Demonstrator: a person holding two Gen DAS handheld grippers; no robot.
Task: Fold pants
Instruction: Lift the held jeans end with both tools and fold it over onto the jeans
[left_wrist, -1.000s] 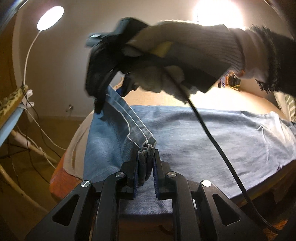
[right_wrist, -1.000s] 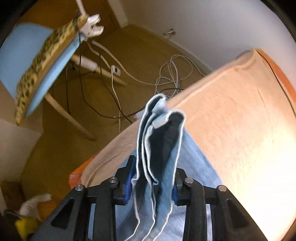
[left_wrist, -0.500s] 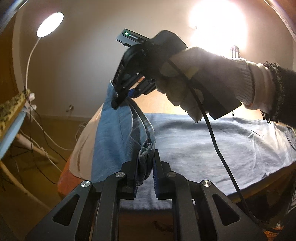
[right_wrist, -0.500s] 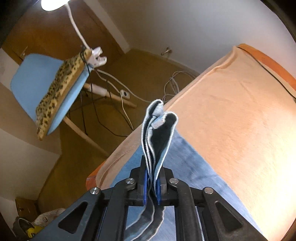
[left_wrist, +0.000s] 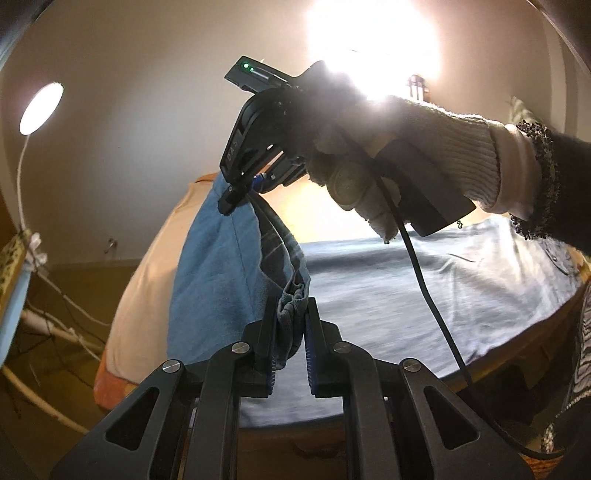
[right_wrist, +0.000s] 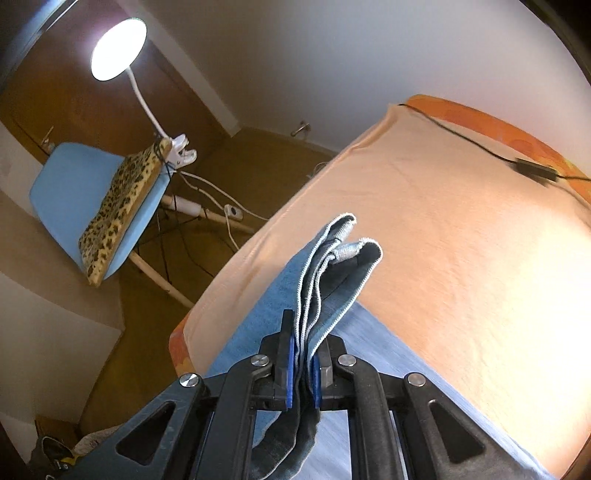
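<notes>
Peach-sheeted bed under a hard lamp glare, and the pants lie spread across it, blue denim running away to the right of the left gripper. That gripper's fingers are pinching a bunched hem corner right at their tips. Up ahead and above, the right gripper, in a gloved hand, has its fingers pressed tight on the other hem corner; in its own view the stacked cuff edges stand up out of the right gripper.

What's changed: a second ago that cuff end sat low, barely off the bed; now it's hoisted high, a sheet of denim hanging taut between the two grips, and the right fingers have closed in from a looser hold. To my eye the leg ends are on their way over toward the waist, the first fold just starting.

Hard to read: glare washes out the wall behind the hand, the waist end runs off the right edge of the frame, and the denim is motion-blurred.
</notes>
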